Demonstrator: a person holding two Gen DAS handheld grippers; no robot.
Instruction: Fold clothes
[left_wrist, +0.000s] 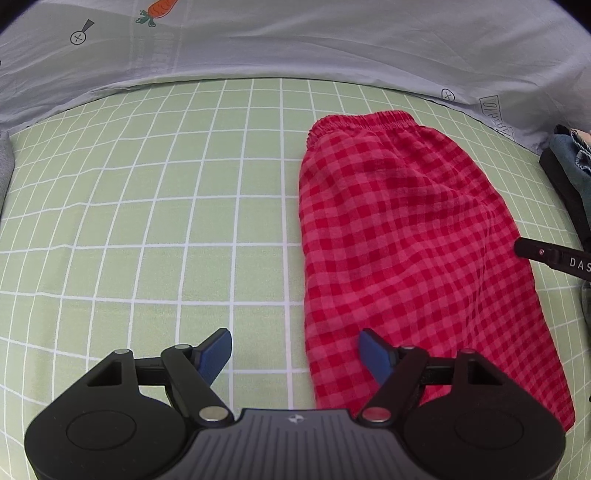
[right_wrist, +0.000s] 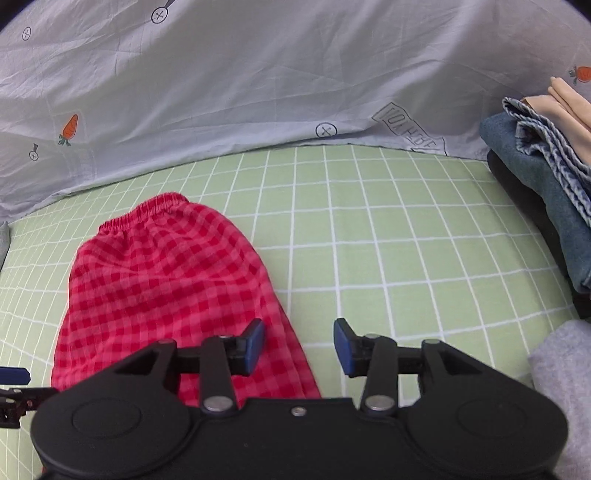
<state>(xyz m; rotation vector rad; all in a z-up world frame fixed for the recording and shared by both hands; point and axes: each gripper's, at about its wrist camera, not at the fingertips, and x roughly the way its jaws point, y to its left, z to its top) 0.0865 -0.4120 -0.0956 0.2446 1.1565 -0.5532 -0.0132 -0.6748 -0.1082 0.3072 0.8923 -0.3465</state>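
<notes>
Both grippers were empty: your left gripper (left_wrist: 294, 350) stood wide over the near left edge of the red checked pants (left_wrist: 406, 240), your right gripper (right_wrist: 299, 345) partly open at their right edge, nothing between the pads. Pants lay folded lengthwise on the green grid sheet (left_wrist: 147, 221), waistband (left_wrist: 364, 122) far. Next fold, probably: you'd do best to pinch both near corners at once, lift level, carry to waistband. Writing: "DAS" on right gripper's finger; pale cover (right_wrist: 258, 74) print not legible.
</notes>
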